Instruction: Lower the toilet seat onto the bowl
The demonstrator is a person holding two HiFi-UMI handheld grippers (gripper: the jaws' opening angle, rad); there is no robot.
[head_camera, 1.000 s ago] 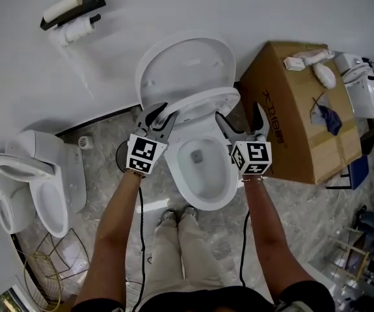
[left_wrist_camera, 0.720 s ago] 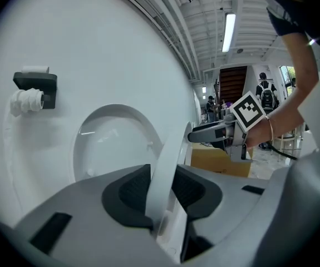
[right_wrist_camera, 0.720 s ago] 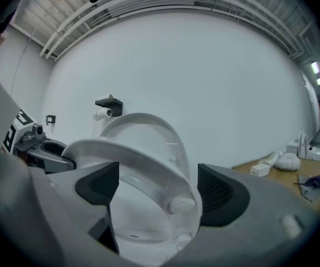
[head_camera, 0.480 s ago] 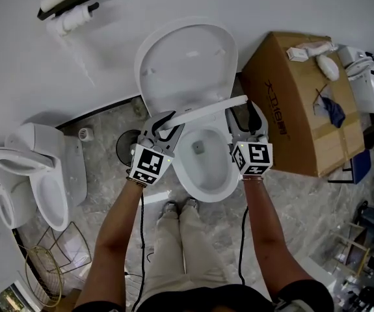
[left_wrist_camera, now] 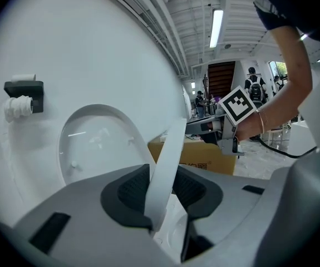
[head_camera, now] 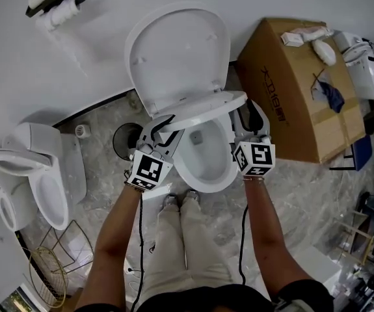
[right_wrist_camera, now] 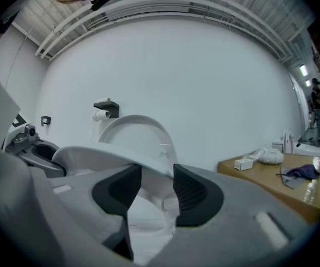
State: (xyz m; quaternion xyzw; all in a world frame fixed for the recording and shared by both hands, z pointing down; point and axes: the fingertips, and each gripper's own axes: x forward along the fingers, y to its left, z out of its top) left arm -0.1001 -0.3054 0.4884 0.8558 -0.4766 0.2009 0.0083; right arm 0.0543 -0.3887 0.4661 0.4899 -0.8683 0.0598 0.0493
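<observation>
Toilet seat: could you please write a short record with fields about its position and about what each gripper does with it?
seat position: toilet seat tilted between the raised lid and the bowl, not resting on the bowl
left gripper: shut on the seat's rim
right gripper: jaws have just been closing, rim between them; whether the pads press it is unclear
task: not yet done

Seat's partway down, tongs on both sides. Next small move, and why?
Probably ease the seat down toward the bowl. It hangs tilted above the bowl, and the left tongs clamp its rim. The right tongs have just been closing with the rim between them, though I can't tell if they press yet.
</observation>
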